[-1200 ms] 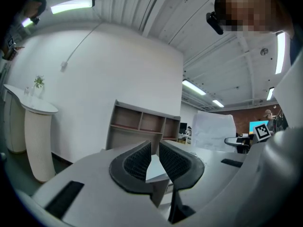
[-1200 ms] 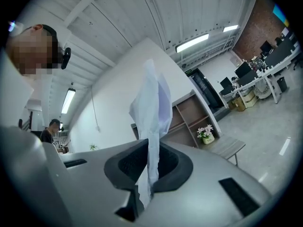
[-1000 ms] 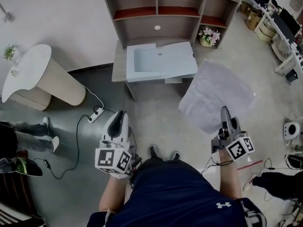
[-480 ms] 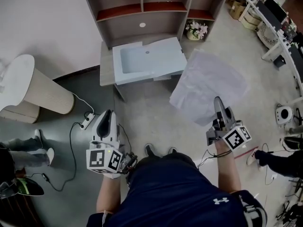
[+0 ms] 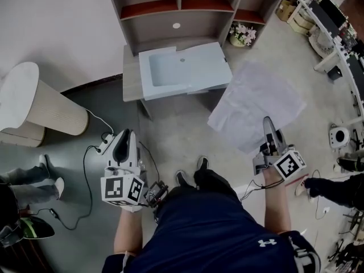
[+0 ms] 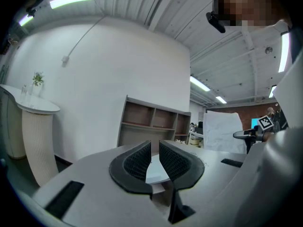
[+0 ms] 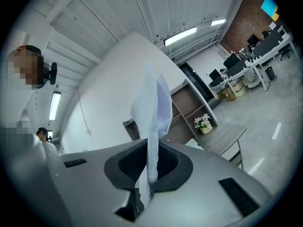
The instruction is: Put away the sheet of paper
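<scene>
The one sheet of paper (image 5: 259,104) is pinched at its near lower edge by the right gripper (image 5: 267,124), whose claw is pressed together on it. In the right gripper view (image 7: 150,162) the sheet (image 7: 152,112) shows edge-on, rising upright out of the jaws with its long axis roughly vertical and its top curling over. In the head view it spreads, creased, from the claw toward the upper right of the frame, its far left corner close to the right end of the grey desk (image 5: 131,78).

The left gripper (image 5: 124,141), at lower left, carries nothing. Its own view (image 6: 155,150) shows the pads a narrow slit apart, with the paper (image 6: 221,129) standing tall at the right.

One pale blue box (image 5: 185,67) lies open on the desk. One shelf unit (image 5: 182,10) stands behind it, and one pot of flowers (image 5: 242,34) sits at the desk's right end.

A power strip (image 5: 105,144) with its cable lies on the floor just beside the left gripper. A white rounded counter (image 5: 28,104) stands at the left edge. Other people's legs show at lower left (image 5: 34,175) and at the right edge (image 5: 335,189).
</scene>
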